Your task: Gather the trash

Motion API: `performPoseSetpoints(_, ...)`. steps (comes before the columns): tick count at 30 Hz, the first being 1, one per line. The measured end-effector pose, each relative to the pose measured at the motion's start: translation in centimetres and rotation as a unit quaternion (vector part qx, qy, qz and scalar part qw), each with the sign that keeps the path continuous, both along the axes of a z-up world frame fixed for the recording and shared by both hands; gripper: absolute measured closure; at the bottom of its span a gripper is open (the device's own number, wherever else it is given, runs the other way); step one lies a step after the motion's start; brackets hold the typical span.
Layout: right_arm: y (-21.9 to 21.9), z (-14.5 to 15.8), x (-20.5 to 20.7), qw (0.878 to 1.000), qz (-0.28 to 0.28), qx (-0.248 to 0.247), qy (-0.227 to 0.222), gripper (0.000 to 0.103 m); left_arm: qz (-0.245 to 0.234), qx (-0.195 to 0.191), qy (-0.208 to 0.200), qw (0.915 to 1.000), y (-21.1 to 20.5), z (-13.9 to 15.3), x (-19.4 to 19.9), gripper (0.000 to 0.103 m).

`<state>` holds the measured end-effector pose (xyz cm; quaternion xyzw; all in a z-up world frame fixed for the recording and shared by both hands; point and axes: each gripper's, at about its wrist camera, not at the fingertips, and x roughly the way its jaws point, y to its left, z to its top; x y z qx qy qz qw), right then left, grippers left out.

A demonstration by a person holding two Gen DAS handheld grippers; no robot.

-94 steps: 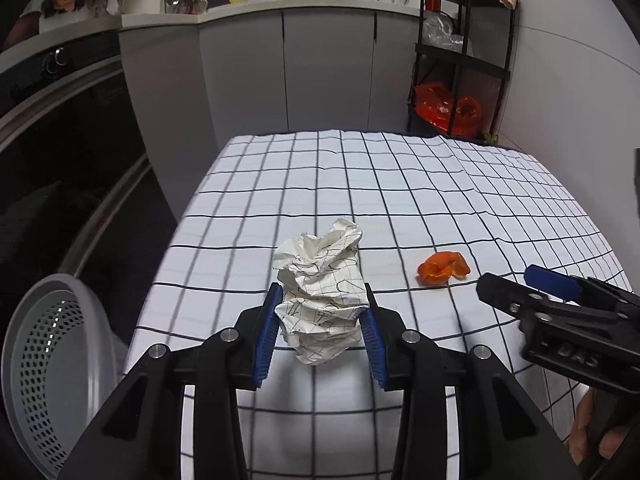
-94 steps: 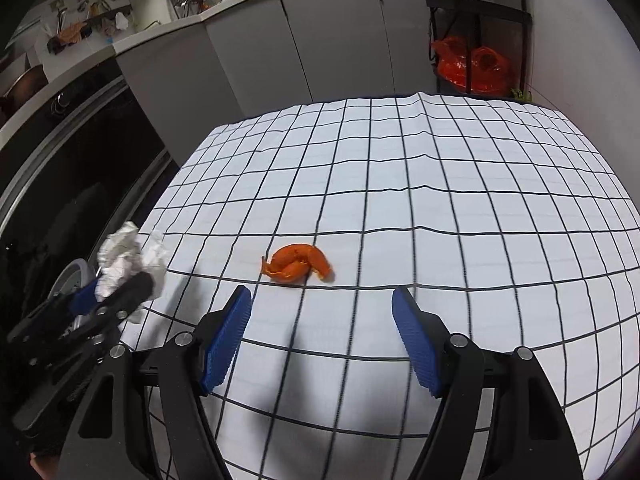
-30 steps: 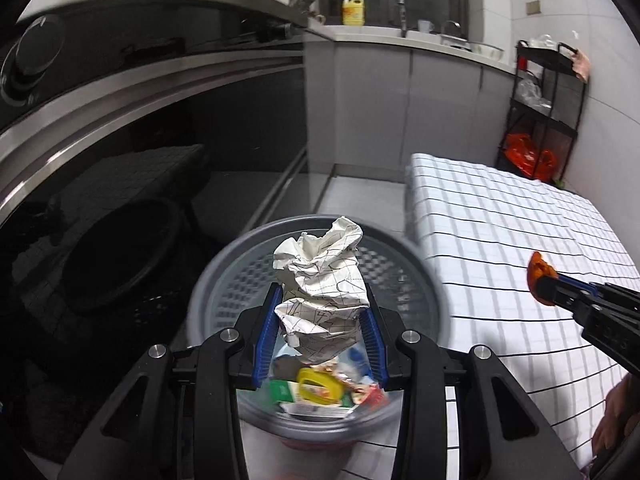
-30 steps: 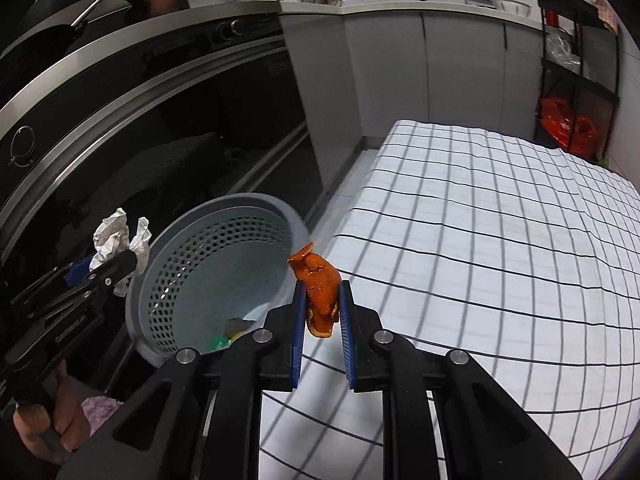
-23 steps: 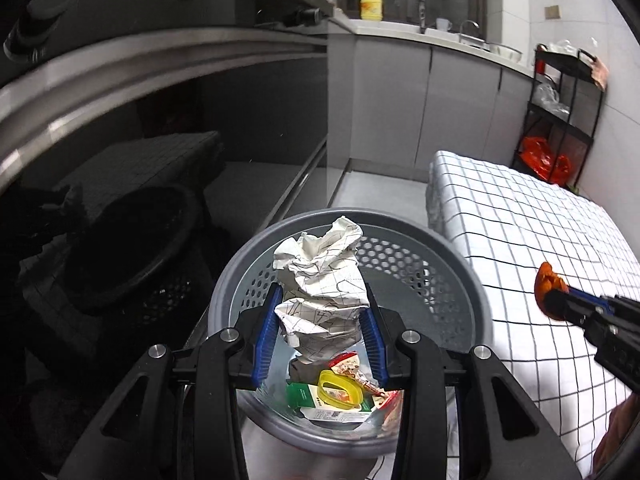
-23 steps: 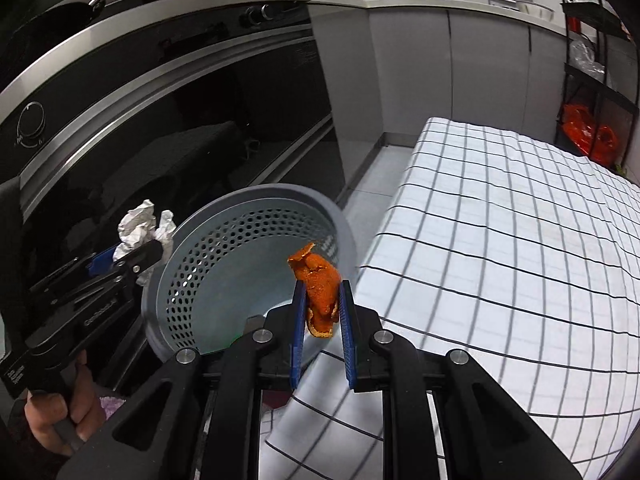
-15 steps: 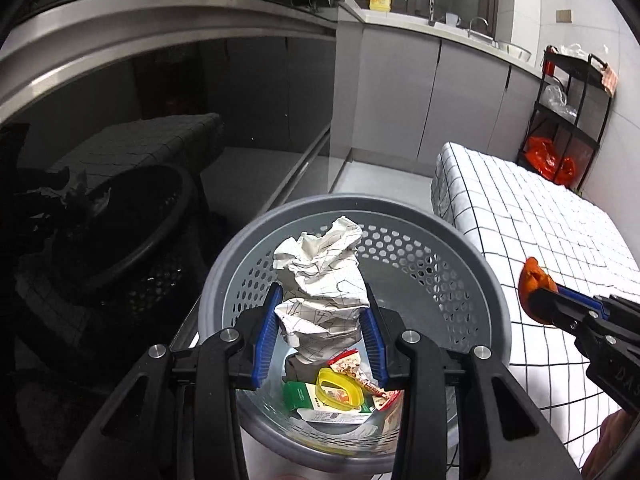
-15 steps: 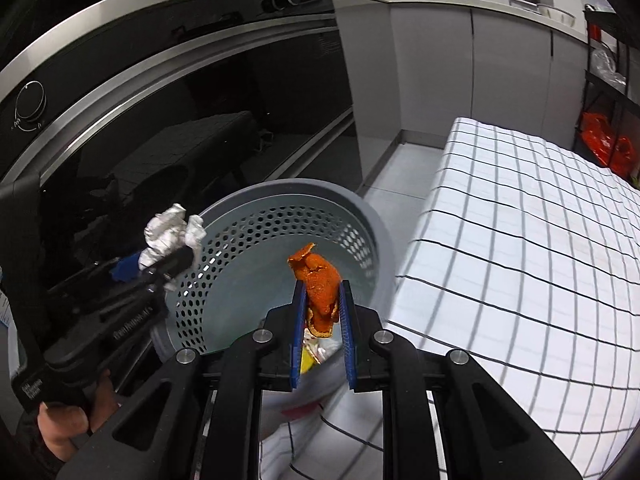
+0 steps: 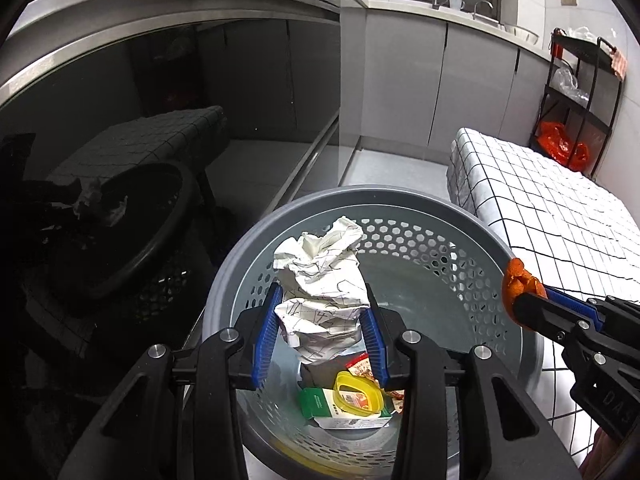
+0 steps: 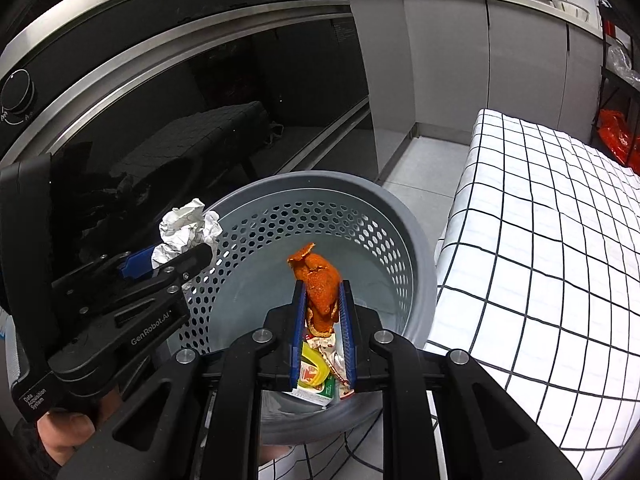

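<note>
We have carried both loads away from the checked tablecloth (image 10: pixel 540 240), where they lay a few seconds ago, and now both grippers hang over the mouth of the grey perforated bin (image 9: pixel 460 216); a second ago we were only at its near edge. The left gripper (image 9: pixel 322 316) is part open, its blue pads clamped on the crumpled paper (image 9: pixel 324 276); the right gripper (image 10: pixel 322 312) is nearly closed, pinching the orange peel (image 10: pixel 318 280). Neither grip has slackened; both pieces sit above the wrappers and yellow lid (image 9: pixel 356 394) already in the bin. We judge the carry finished; what remains is to open both and let the trash drop.
</note>
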<state>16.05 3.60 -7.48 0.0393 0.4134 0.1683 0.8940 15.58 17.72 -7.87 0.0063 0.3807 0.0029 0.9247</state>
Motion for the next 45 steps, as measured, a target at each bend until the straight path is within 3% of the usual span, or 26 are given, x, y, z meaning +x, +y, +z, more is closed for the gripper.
performPoseSetpoints(11,-0.5,0.2,0.1,1.000,0.001,0.009,-0.003,0.084,0.005,-0.007,-0.006,0.9999,0.5,1.1,-0.8,0.059)
performPoseSetpoints(14,-0.7,0.6,0.1,1.000,-0.003,0.012,-0.008,0.071,0.005,-0.005,-0.012,0.9999,0.4,1.7,-1.2,0.050)
performPoseSetpoints(16,-0.9,1.0,-0.1,1.000,-0.006,0.015,-0.017,0.056,0.007,-0.002,-0.017,0.9998,0.4,2.0,-1.6,0.043)
performPoseSetpoints(30,-1.4,1.7,-1.4,0.999,-0.020,0.018,-0.026,0.055,0.016,-0.006,-0.031,0.9994,1.4,3.4,-3.3,0.035)
performPoseSetpoints(45,-2.1,2.1,-2.6,0.998,-0.039,0.014,-0.037,0.045,0.023,0.006,-0.052,0.9984,1.5,4.4,-4.8,0.023)
